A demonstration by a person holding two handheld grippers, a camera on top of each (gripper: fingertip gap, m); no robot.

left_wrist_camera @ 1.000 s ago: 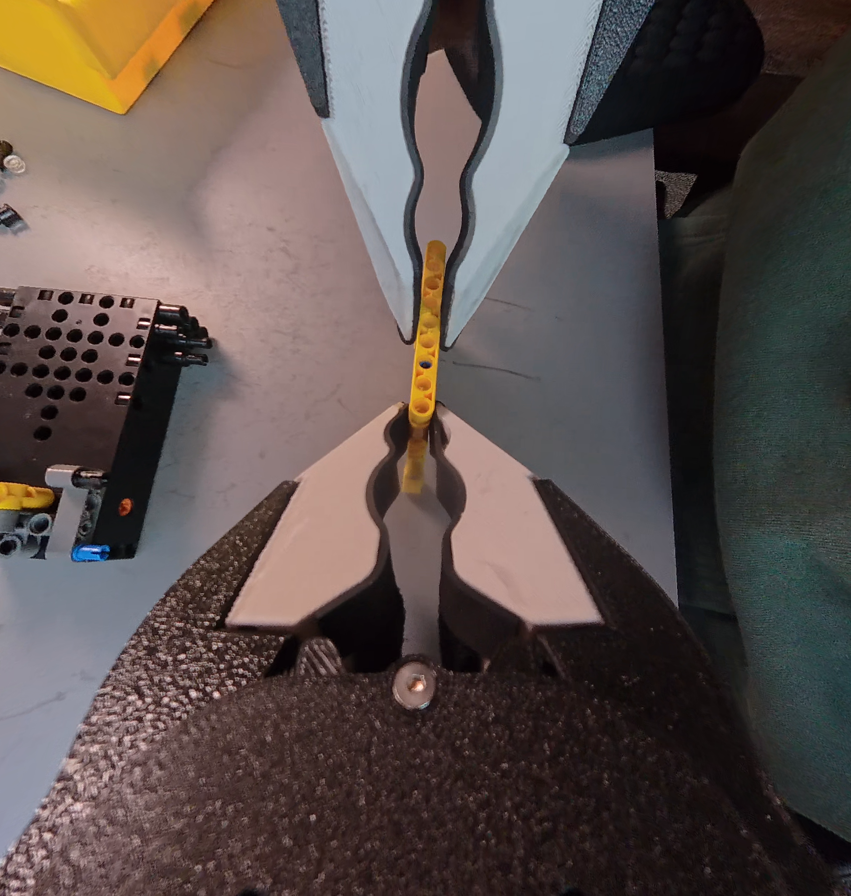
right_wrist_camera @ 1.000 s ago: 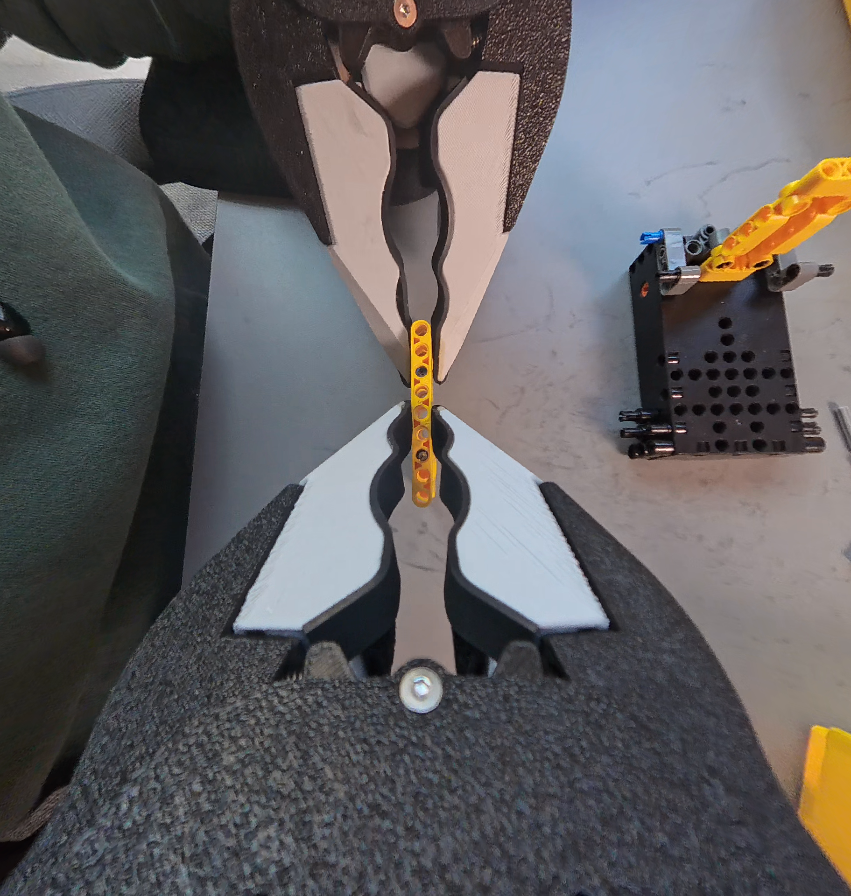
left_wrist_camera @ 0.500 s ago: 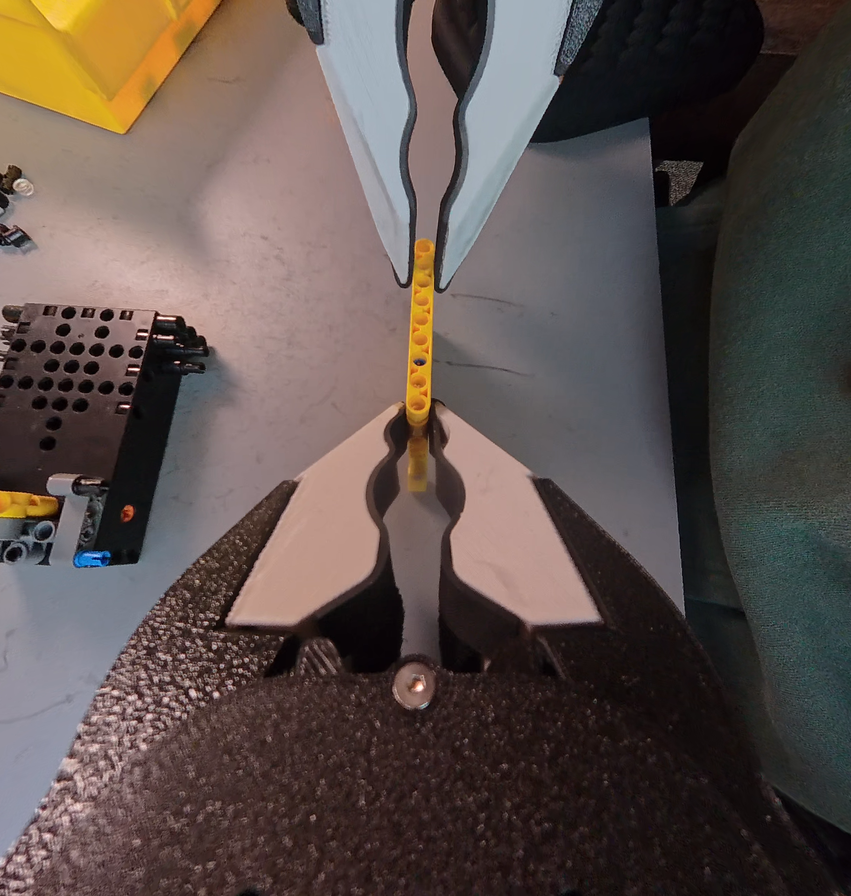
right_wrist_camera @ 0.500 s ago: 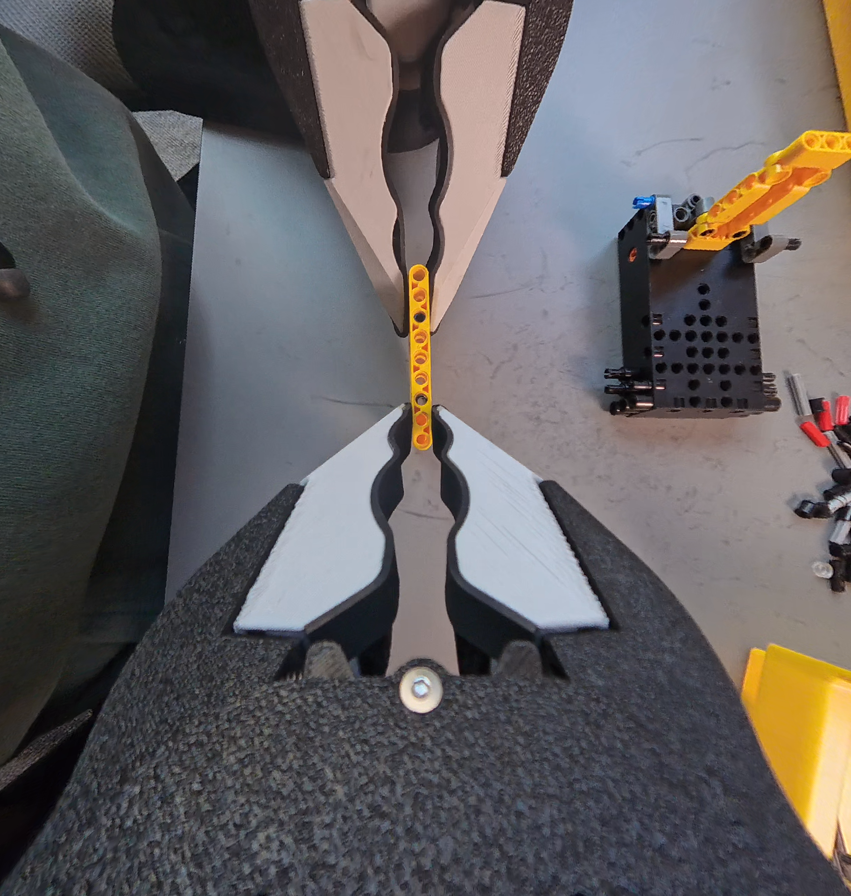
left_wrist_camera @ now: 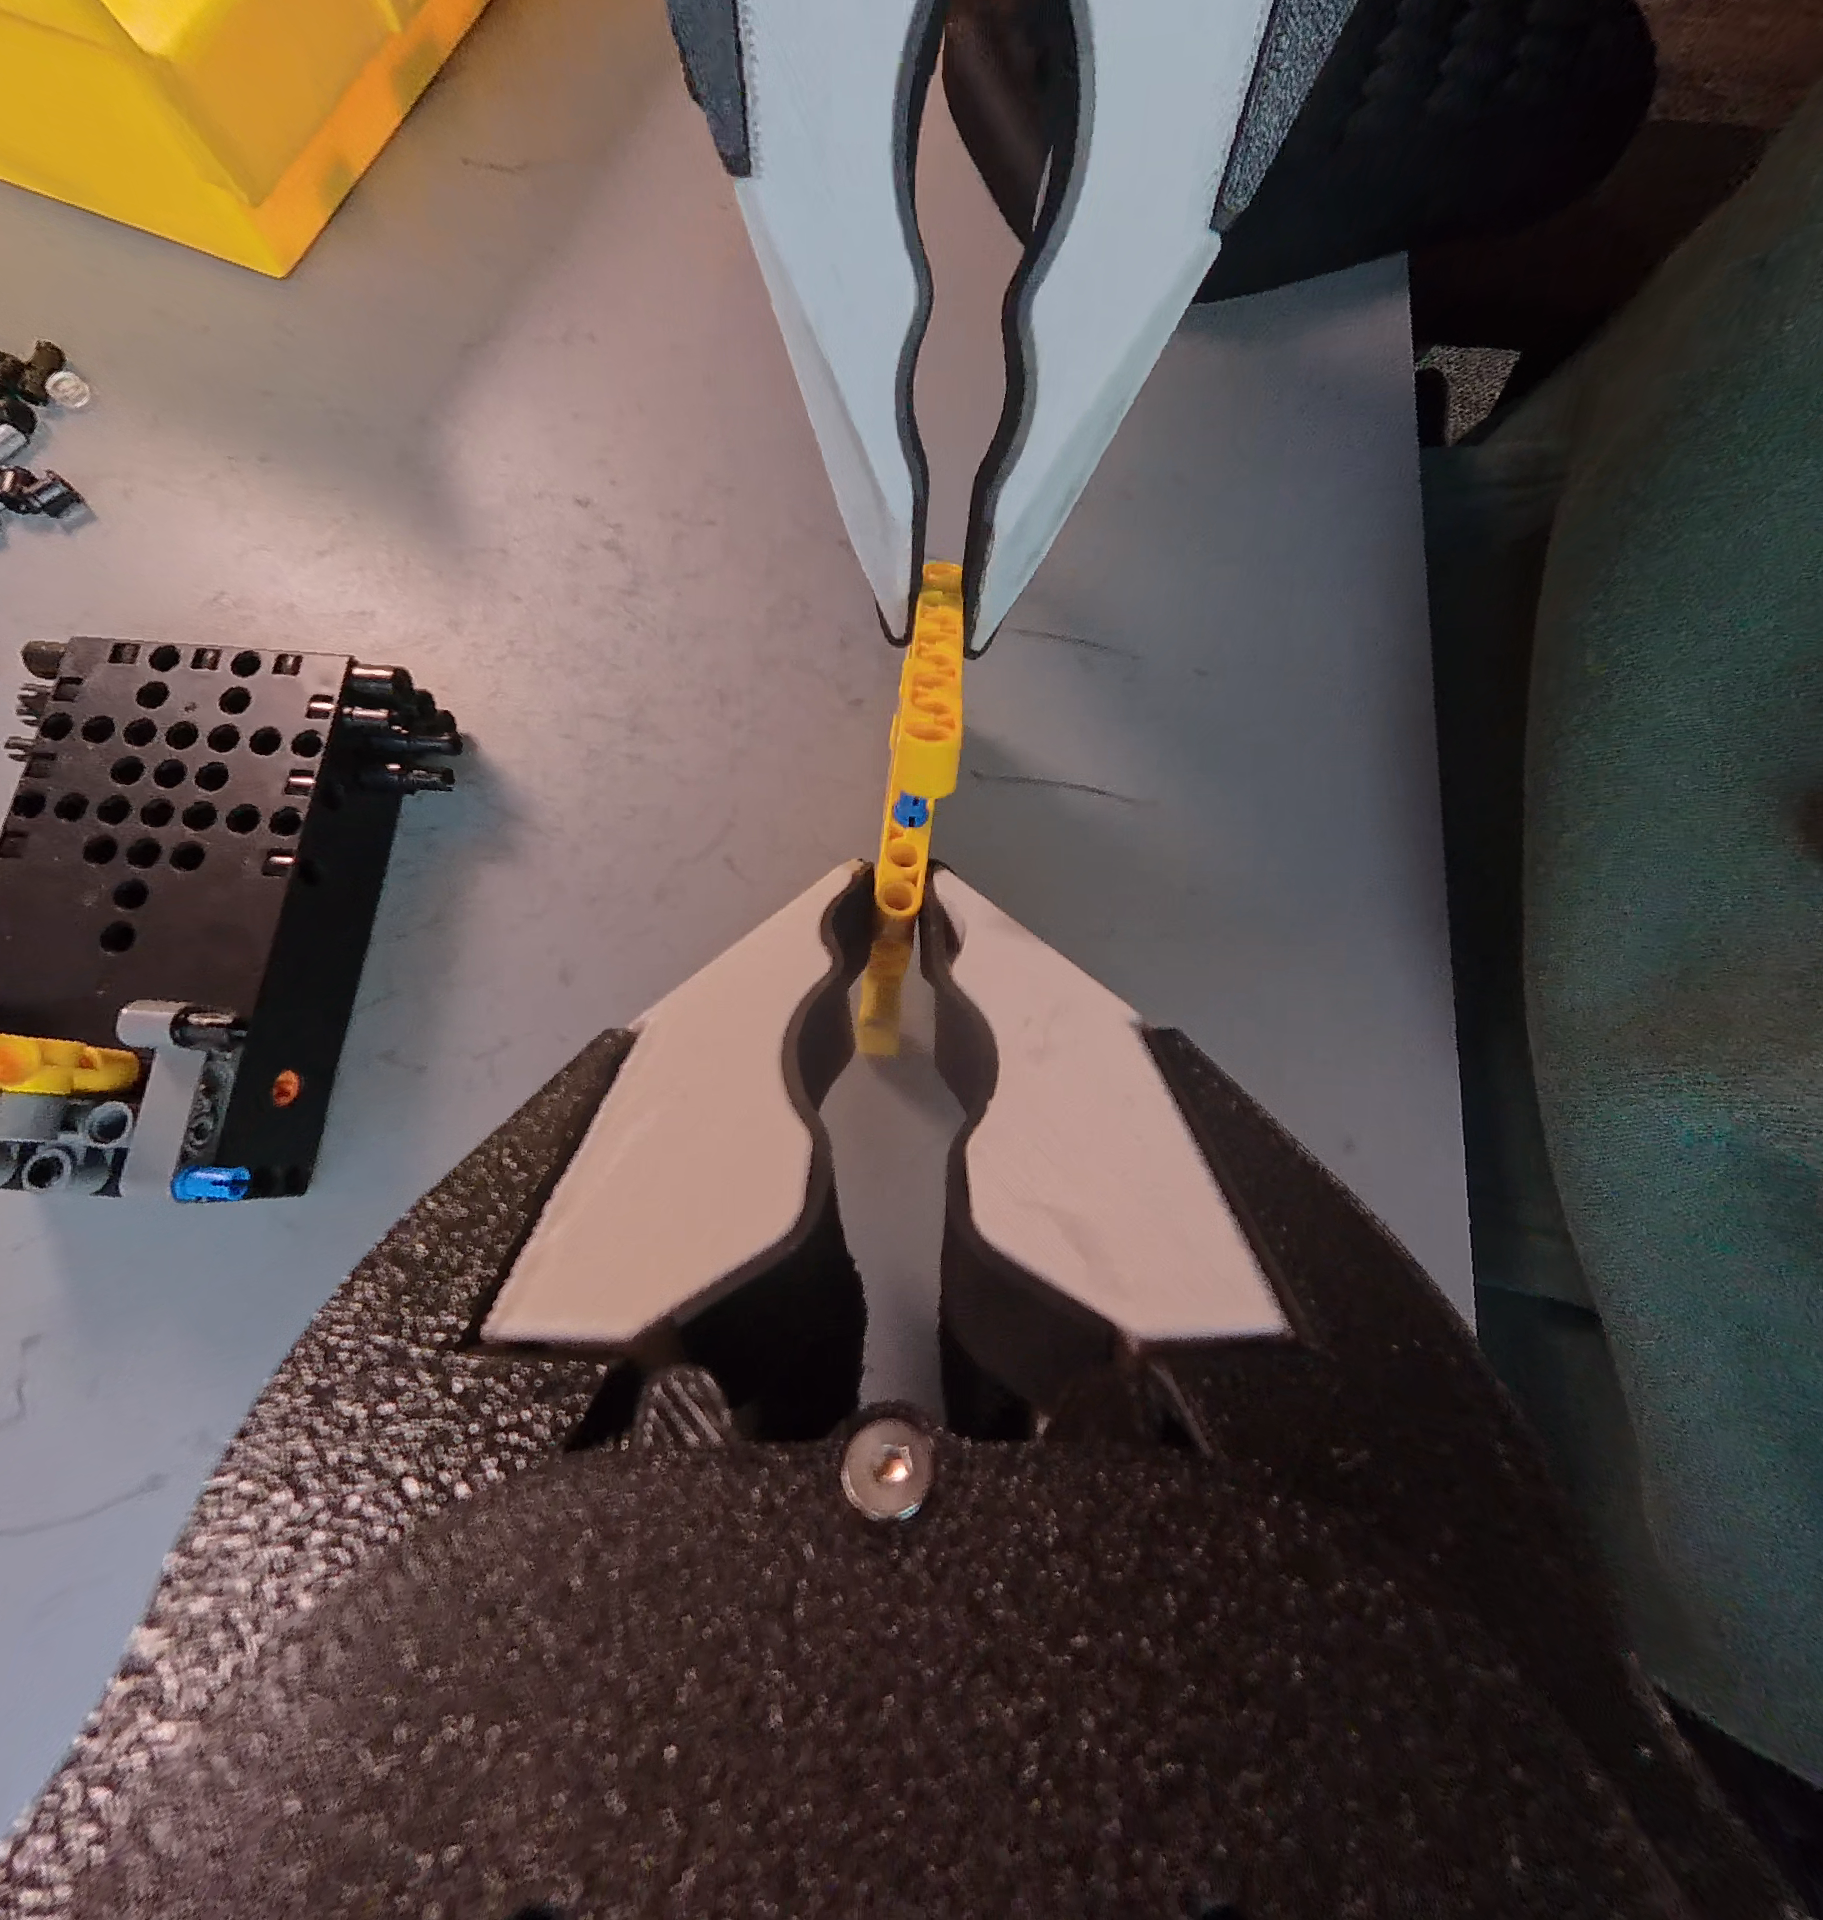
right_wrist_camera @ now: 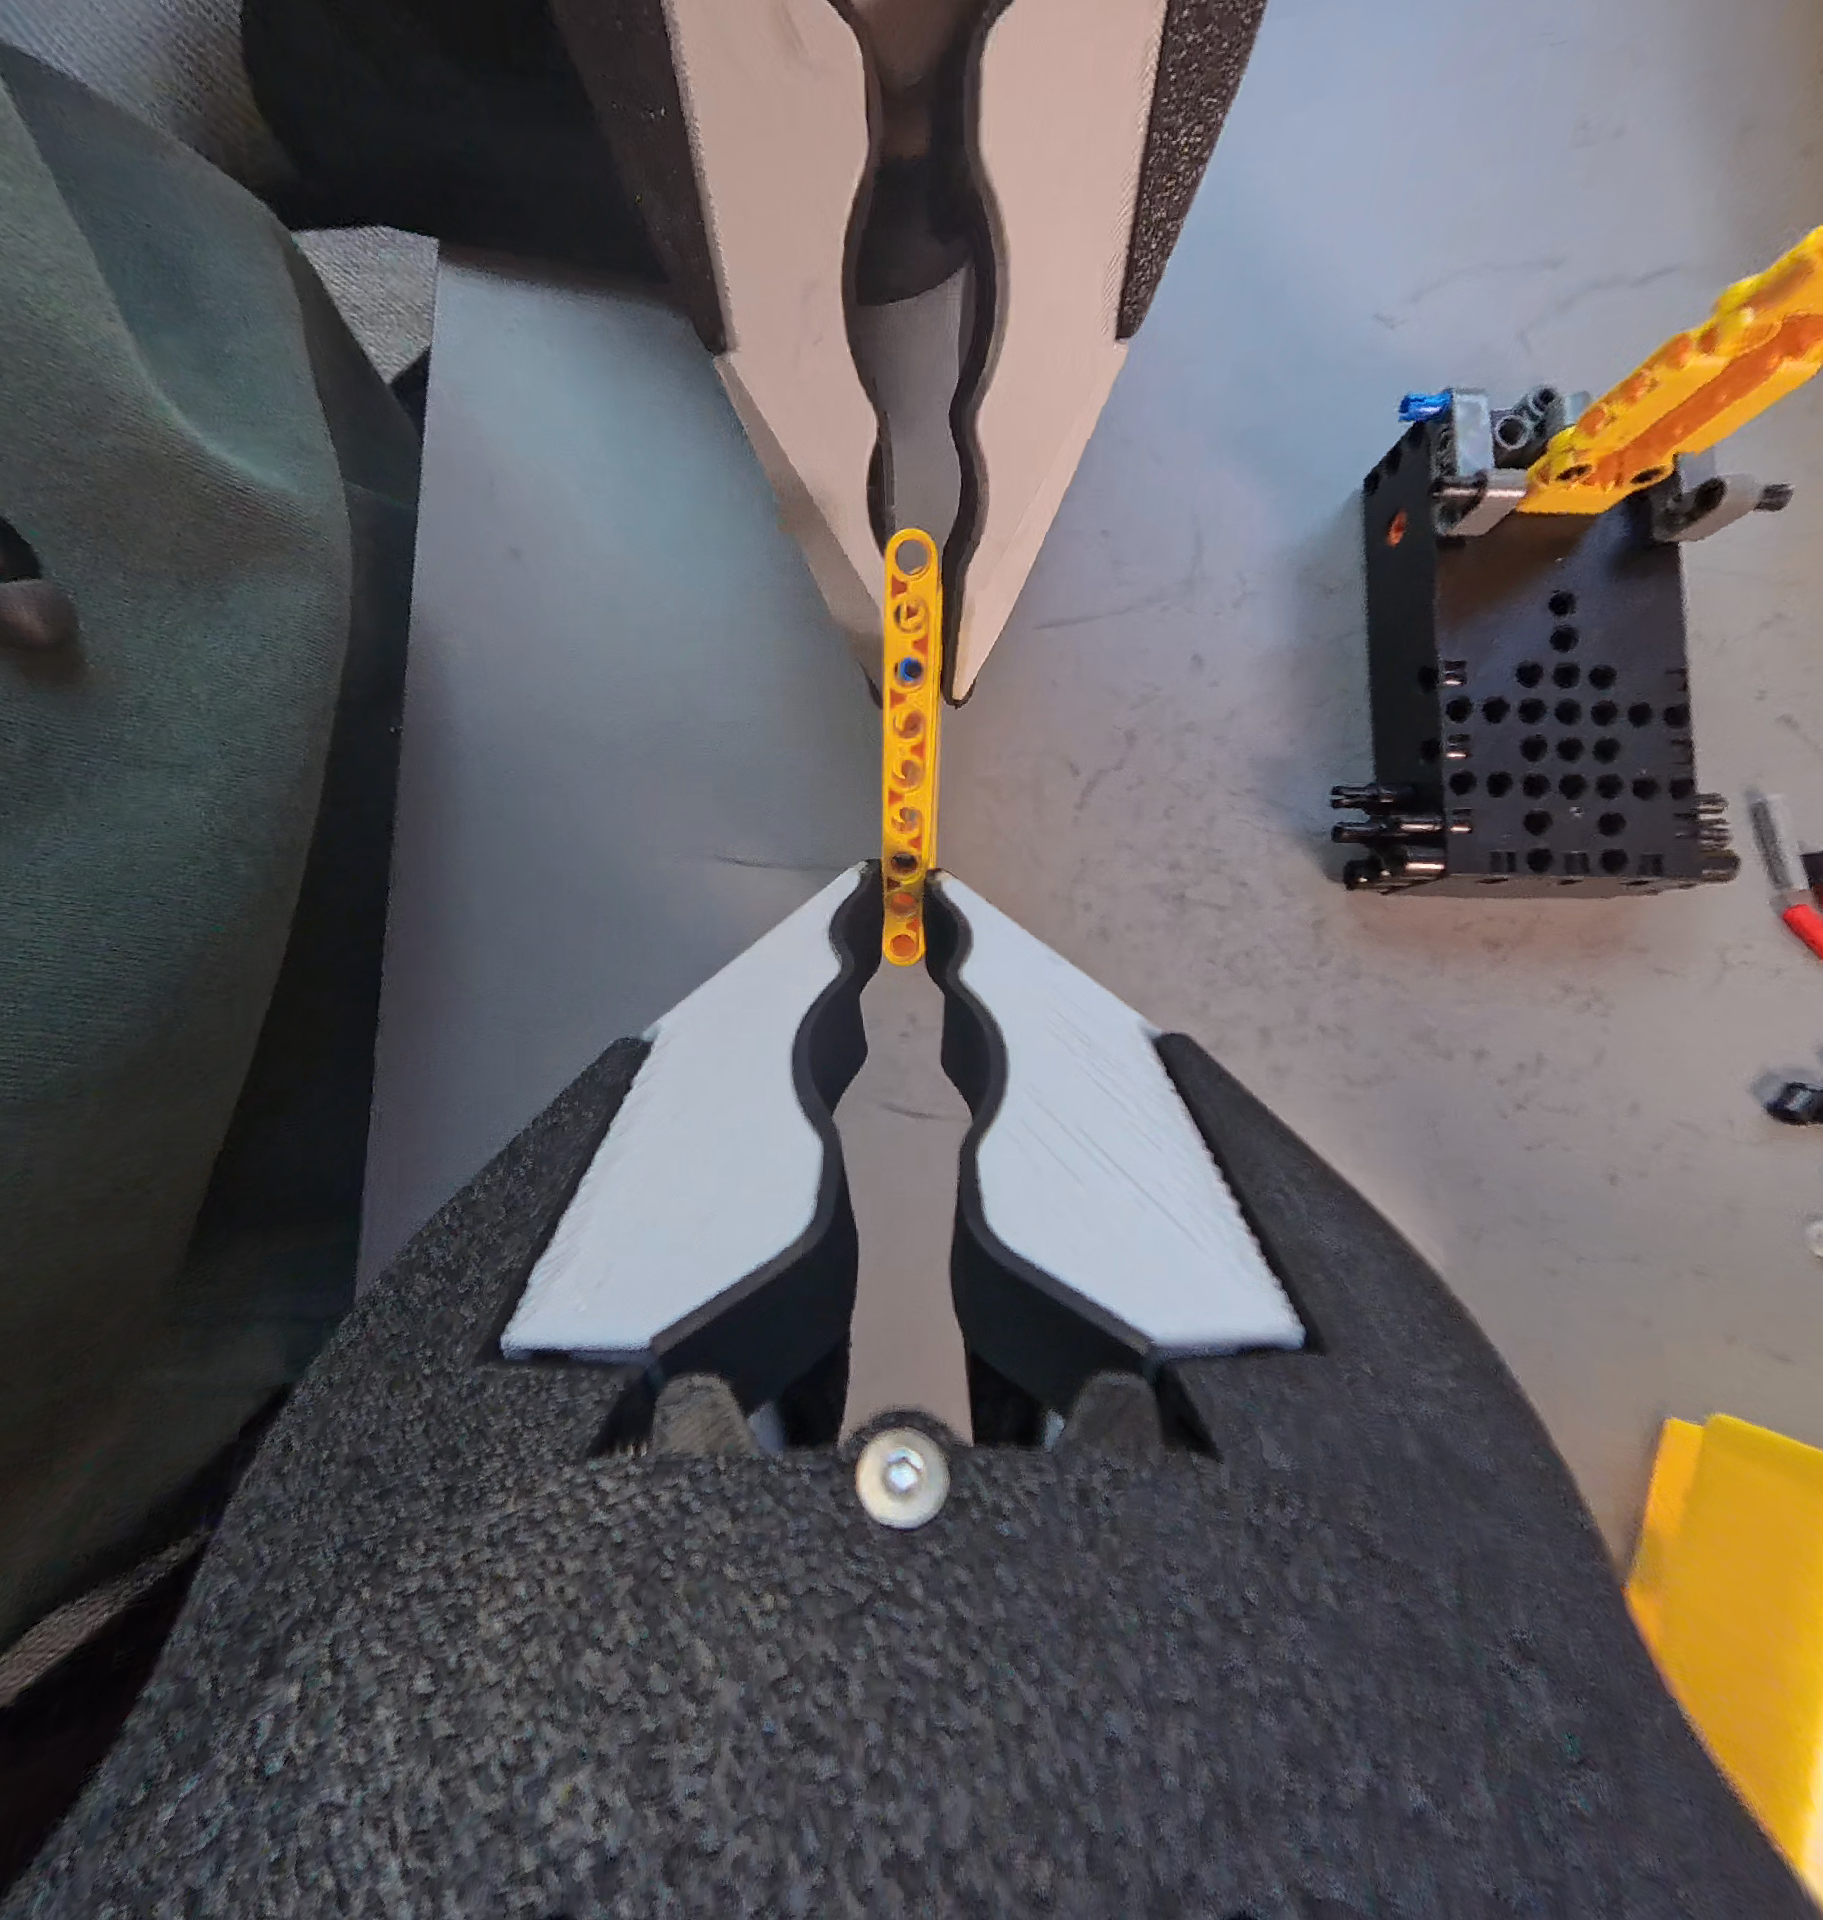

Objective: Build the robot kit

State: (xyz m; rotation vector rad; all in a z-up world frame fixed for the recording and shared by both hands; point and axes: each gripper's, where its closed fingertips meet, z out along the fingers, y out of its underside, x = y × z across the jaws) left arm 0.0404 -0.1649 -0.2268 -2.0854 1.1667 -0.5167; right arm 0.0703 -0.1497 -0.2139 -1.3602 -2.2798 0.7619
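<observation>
Two grippers face each other – the left gripper and the right gripper each pinch one yellow beam; one black perforated block lies nearby.

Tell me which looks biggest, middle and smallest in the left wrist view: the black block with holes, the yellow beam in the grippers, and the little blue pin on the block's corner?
1. Black block with holes
2. Yellow beam, though it sits nearer the camera, so its true size is less sure
3. Little blue pin
</observation>
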